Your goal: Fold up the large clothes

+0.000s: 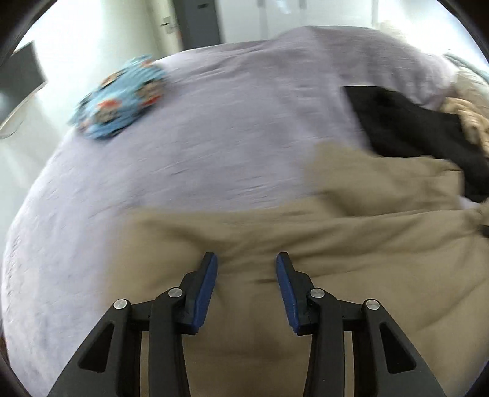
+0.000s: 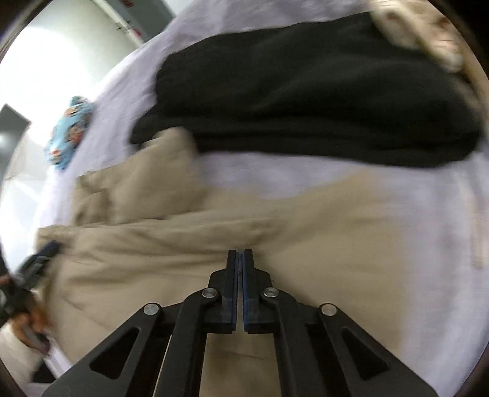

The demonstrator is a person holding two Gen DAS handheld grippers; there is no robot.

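Judging folding barely begun, I see my right gripper (image 2: 240,253) clenched at the sprawled beige cotton garment (image 2: 305,232), left gripper (image 1: 247,259) half-parted, black folded garment (image 2: 305,91) at twelve o'clock.

This looks like a bedroom in a home. A bed with a pale lilac sheet (image 1: 214,128) fills most of both views, and clothes lie on it: a beige garment (image 2: 305,232), a black folded one (image 2: 305,91), and a small blue patterned cloth (image 1: 119,100) at about 10 o'clock. Behind are white walls and a grey door (image 1: 198,21) at 12 o'clock.
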